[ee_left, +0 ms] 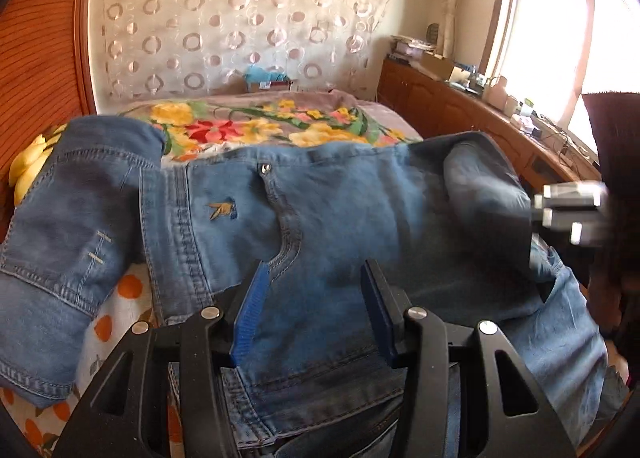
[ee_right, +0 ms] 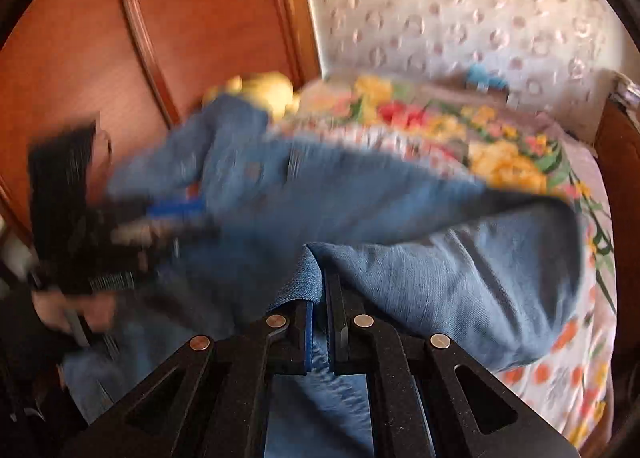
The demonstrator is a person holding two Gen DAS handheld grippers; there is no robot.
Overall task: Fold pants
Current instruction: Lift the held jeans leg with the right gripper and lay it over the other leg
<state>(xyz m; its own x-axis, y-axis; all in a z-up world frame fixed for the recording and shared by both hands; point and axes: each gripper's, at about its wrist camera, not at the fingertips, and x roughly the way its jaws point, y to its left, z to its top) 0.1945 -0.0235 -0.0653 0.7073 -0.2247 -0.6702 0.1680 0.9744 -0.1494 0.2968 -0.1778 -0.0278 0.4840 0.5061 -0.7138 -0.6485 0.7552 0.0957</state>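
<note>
Currently right claw [ee_right: 319, 322] clamps a jeans [ee_left: 320, 210] fold at lower centre; left claw [ee_left: 316, 310] stands released above denim.

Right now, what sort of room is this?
Most likely a home bedroom: the jeans lie on a bed with a floral bedspread, beside a wooden headboard and a cluttered wooden sideboard under a window.

No readable text, label or number anywhere; jeans [ee_left: 320, 218] carry only small wordless embroidered emblem [ee_left: 221, 211] near front pocket.
</note>
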